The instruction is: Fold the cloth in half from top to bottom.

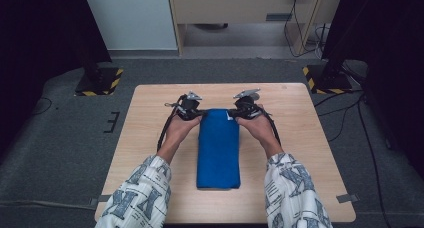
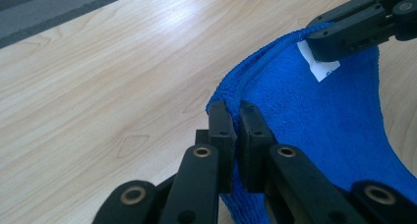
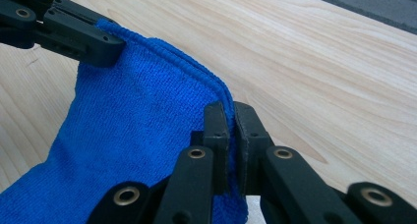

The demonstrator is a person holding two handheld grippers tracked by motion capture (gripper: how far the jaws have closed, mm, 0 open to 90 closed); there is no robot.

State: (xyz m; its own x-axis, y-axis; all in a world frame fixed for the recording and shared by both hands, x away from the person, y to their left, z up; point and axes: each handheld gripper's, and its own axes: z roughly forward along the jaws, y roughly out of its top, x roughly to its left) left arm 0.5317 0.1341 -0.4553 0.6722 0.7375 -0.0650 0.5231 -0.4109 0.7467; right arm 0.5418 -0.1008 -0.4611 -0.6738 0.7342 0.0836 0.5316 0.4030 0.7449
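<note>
1. Grey carpet surrounds a pale wooden worktop (image 1: pixel 150 138); dark curtains hang at both sides, and two stand bases with yellow-black hazard stripes (image 1: pixel 100 82) sit on the floor beyond it.
2. Nearest, two forearms in patterned sleeves (image 1: pixel 142 193) reach in from the near edge.
3. Between them a folded blue towel (image 1: pixel 218 148) lies as a long narrow strip at the worktop's middle, running from near to far.
4. At the towel's far end, the left gripper (image 1: pixel 199 114) has its fingers (image 2: pixel 220 130) closed on the far-left corner, cloth pinched between them.
5. The right gripper (image 1: pixel 234 113) has its fingers (image 3: pixel 216 130) closed on the far-right corner in the same way.
6. Risk, as I judge it: each grip takes just the corner's edge, so a pull or lift could slip a layer free, or uneven pulling could skew the fold.
7. The high view gives the towel's full length; the gripper views show the stitched hem lifted slightly, and the left gripper view shows a white label (image 2: pixel 319 67) by the other gripper's fingers.
</note>
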